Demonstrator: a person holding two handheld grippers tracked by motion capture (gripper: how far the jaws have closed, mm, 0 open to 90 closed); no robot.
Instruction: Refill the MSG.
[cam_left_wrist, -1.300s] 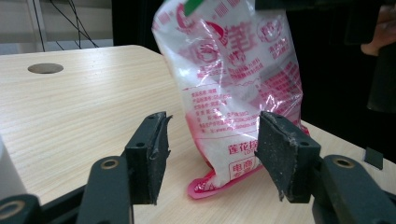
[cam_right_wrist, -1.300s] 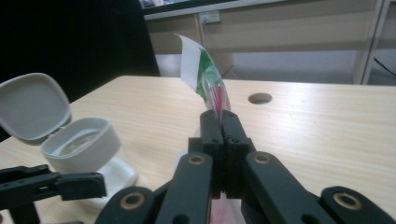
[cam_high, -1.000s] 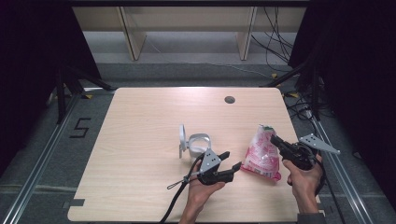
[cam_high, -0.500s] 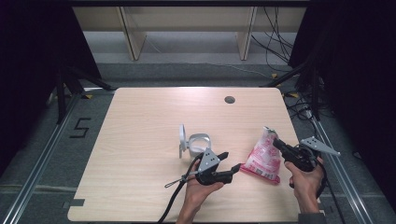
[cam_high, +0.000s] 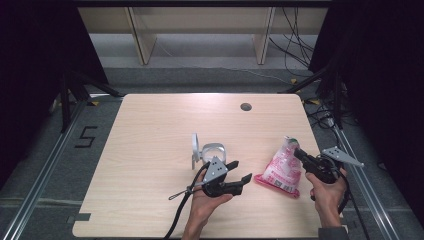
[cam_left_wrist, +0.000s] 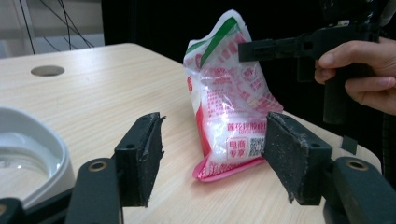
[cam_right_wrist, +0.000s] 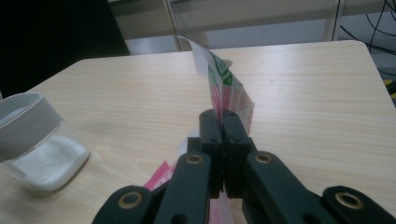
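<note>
Pinching the top edge of a pink-and-white pouch (cam_high: 281, 170), the right gripper (cam_high: 300, 154) holds it propped on the table (cam_high: 150, 135) at about four o'clock. The left gripper (cam_high: 239, 171) — jaws just widened, nothing between them — faces its lower end. An open-lidded clear jar (cam_high: 212, 151) waits at the pouch's nine o'clock, so any pouring looks undone.

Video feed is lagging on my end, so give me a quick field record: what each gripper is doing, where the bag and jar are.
right gripper: shut on the top edge of the pink bag
left gripper: open, jaws just been widening, nothing between them, aimed at the bag
pink bag: propped up, bottom edge on the table
jar: clear, open, behind the left gripper
lid: standing on edge beside the jar
</note>
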